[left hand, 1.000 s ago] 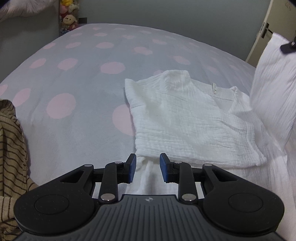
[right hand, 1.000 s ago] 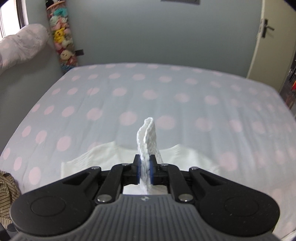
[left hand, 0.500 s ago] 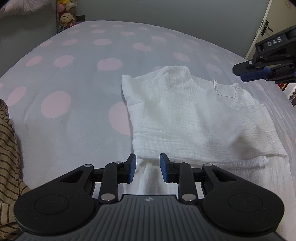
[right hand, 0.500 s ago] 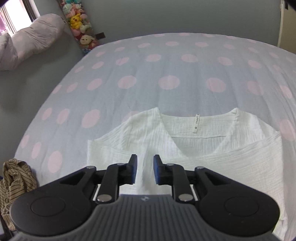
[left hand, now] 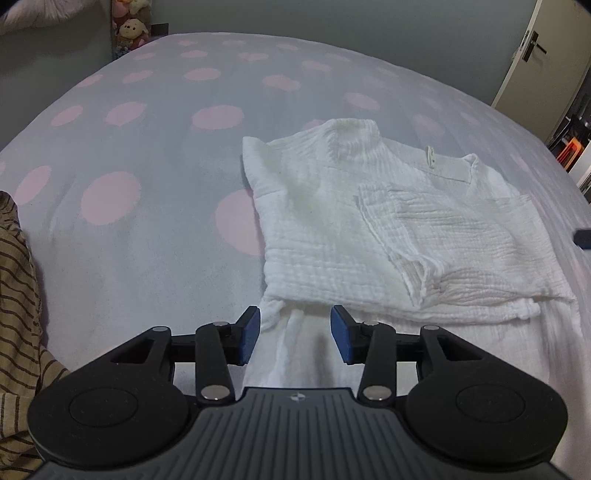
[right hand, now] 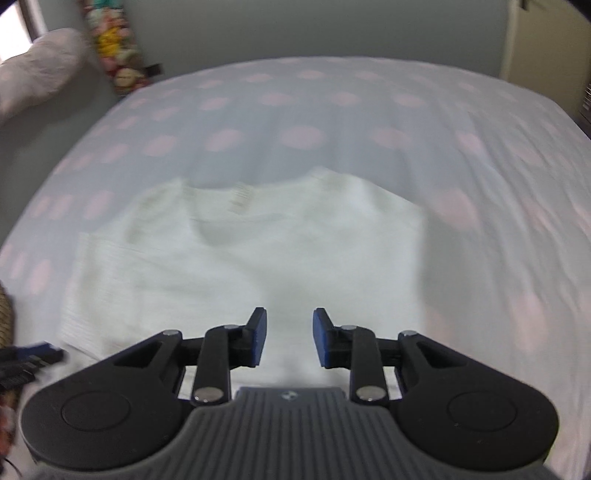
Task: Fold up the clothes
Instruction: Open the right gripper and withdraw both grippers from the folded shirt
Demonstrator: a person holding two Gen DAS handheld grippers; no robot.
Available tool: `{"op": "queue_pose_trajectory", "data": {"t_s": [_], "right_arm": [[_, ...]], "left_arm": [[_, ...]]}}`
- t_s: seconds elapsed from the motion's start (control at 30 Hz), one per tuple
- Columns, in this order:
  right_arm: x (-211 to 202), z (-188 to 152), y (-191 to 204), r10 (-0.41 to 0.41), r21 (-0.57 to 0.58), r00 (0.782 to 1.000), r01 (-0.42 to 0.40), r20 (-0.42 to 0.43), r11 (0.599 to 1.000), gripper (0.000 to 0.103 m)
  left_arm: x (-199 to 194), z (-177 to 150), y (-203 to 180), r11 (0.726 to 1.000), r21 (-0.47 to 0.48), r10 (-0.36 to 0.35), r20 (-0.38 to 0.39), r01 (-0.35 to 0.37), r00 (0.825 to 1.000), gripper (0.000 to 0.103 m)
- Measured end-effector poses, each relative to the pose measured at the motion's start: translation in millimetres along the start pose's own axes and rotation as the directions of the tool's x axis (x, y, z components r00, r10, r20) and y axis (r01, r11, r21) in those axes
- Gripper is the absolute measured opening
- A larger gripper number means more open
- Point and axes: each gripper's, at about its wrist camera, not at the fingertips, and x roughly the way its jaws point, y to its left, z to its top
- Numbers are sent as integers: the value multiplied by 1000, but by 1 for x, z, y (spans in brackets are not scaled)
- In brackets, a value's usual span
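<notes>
A white crinkled top (left hand: 369, 229) lies flat on the bed, with both sleeves folded in over its body and the neck label facing up. It also shows, blurred, in the right wrist view (right hand: 258, 258). My left gripper (left hand: 295, 334) is open and empty, hovering just above the garment's lower left part. My right gripper (right hand: 289, 339) is open and empty above the garment's near edge. A blue tip of the right gripper (left hand: 583, 238) shows at the right edge of the left wrist view.
The bed has a grey sheet with pink dots (left hand: 166, 166). A brown striped garment (left hand: 18, 314) lies bunched at the left. Plush toys (left hand: 129, 26) stand by the far wall and a door (left hand: 535, 55) is at the right.
My right gripper let go of the white sleeve, which now lies folded over the top, and drew back toward me. My left gripper's jaws opened wider.
</notes>
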Motion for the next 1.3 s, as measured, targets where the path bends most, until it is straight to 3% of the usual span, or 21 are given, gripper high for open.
{"op": "queue_pose_trajectory", "data": {"t_s": [0.13,0.27,0.37,0.47,0.63,0.77,0.83,0.9,0.93,1.03,1.17,1.3], "right_arm": [[8,-19,-49,-80,38,997,80,-13,996,28],[24,-36,-80,-86,83,995,90,-44,992,25],[41,-49,-88,-90,90,992,98,-84,991,17],[56,-62,-95,-88,114,989,102,-119,988,15],[56,-77,-106,-49,139,996,59,-75,989,14],[40,-94,-112,-23,147,995,36,-93,988,14],[32,-102,-115,-10,151,995,25,-102,988,18],[24,-111,-118,4,155,994,14,-111,988,29],[20,-115,-120,10,158,993,8,-116,987,39],[9,-127,-125,30,164,991,-9,-129,986,49],[-8,-145,-131,56,172,987,-30,-148,985,49],[-25,-176,-136,73,185,977,-35,-202,982,49]], "left_arm": [[10,-4,1,1000,6,21,-33,-21,999,40],[23,-8,2,999,10,41,-65,-40,997,40],[26,-9,1,998,22,61,-70,-60,996,40],[28,-10,5,999,8,49,-74,-48,996,40],[30,-9,20,998,-63,15,-71,-19,997,37],[23,-16,19,999,-50,17,-38,-18,999,37],[17,-22,17,999,-42,24,-30,-25,999,37],[8,-30,17,998,-59,13,-50,-16,999,43],[5,-34,18,998,-64,7,-64,-11,998,45],[-8,-50,22,996,-83,6,-107,-15,994,45],[-28,-79,27,992,-110,43,-177,-64,983,46],[-46,-98,26,990,-127,34,-242,-66,970,50]]}}
